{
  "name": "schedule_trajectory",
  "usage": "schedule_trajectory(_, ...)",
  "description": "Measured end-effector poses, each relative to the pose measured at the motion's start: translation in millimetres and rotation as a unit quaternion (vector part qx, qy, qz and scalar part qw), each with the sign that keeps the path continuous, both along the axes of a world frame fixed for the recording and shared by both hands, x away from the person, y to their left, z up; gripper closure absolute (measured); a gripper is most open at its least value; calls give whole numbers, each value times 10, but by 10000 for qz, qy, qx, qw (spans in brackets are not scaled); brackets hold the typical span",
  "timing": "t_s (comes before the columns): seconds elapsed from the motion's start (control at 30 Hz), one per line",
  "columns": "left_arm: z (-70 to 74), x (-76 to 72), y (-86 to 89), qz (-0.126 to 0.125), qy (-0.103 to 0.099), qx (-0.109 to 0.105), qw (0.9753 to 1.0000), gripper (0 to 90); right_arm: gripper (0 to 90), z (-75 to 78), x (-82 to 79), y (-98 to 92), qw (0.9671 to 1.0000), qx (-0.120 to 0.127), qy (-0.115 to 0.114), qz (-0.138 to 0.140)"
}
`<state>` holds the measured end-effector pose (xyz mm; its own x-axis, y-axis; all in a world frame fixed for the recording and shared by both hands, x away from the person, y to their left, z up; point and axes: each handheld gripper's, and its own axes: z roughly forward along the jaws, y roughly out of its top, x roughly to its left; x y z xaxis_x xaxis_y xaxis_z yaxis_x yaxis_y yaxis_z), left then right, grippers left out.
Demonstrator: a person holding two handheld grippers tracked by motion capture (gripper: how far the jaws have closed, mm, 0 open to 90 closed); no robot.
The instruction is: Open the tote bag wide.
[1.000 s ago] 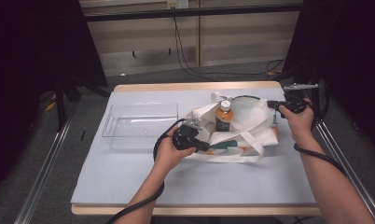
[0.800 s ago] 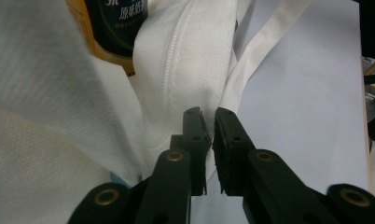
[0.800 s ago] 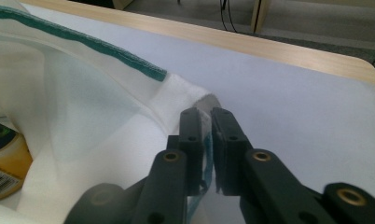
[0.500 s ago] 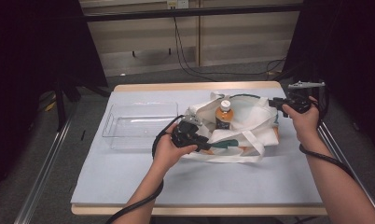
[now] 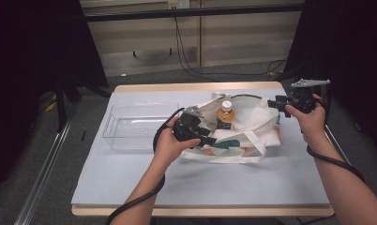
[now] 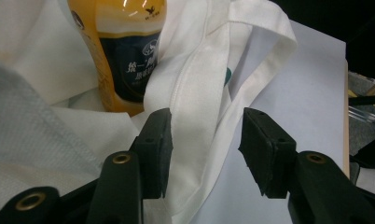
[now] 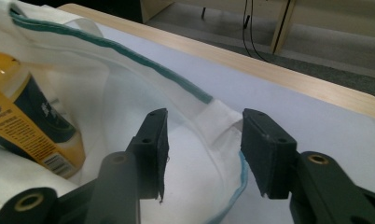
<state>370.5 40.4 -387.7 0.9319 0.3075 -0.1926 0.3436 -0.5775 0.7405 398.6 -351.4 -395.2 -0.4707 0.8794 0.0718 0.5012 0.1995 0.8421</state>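
A white cloth tote bag (image 5: 252,129) with teal trim lies right of the table's middle, its mouth spread open. An orange drink bottle (image 5: 225,113) with a white cap stands inside it. My left gripper (image 5: 209,139) is at the bag's near left edge. In the left gripper view it is open (image 6: 206,135), with a fold of white bag fabric (image 6: 195,102) between the jaws and the bottle (image 6: 125,51) just beyond. My right gripper (image 5: 275,102) is at the bag's far right rim. It is also open (image 7: 204,133), astride the teal-edged rim (image 7: 209,100), with the bottle (image 7: 27,116) to its left.
A clear plastic tray (image 5: 139,124) sits empty on the left of the pale blue table cover (image 5: 200,183). The wooden table edge (image 5: 186,86) runs along the far side, with cables on the floor behind. A black cable trails from each gripper.
The left hand has edged slightly farther along the bag's near edge. The right gripper has stayed at the bag's right rim, and the bag and bottle have barely moved.
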Motion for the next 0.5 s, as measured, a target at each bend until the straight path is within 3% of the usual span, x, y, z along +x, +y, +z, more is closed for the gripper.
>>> schedule_trajectory(0.5,226,89,-15,63,-20,-182,9998,440,377,129,-153,115,9986,181,-73,500)
